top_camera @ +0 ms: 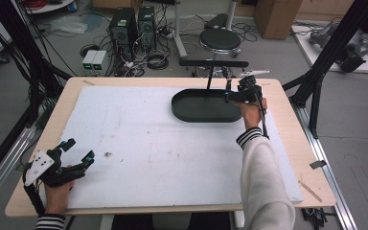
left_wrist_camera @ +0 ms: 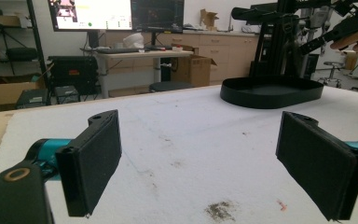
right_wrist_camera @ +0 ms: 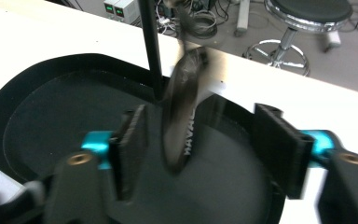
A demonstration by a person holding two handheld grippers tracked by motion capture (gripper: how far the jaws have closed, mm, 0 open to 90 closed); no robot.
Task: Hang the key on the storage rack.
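A black oval tray point(top_camera: 191, 114) lies at the back right of the white foam sheet point(top_camera: 148, 143); it also appears in the left gripper view point(left_wrist_camera: 270, 95) and the right gripper view point(right_wrist_camera: 9, 102). My right gripper point(top_camera: 228, 96) hangs over the tray's right end, open point(right_wrist_camera: 200, 135). Between its jaws stands a long dark blurred thing point(right_wrist_camera: 184, 107) with white lettering, its lower end in the tray, touching neither jaw. I cannot tell what it is. My left gripper point(top_camera: 80, 148) rests at the front left, open and holding nothing point(left_wrist_camera: 198, 158).
A black stand with a crossbar point(top_camera: 214, 63) rises behind the tray, and its thin rod point(right_wrist_camera: 150, 46) comes down at the tray's far rim. A small dark smudge point(top_camera: 108, 154) marks the foam. A stool point(top_camera: 220, 39) and computers point(top_camera: 132, 26) stand on the floor beyond.
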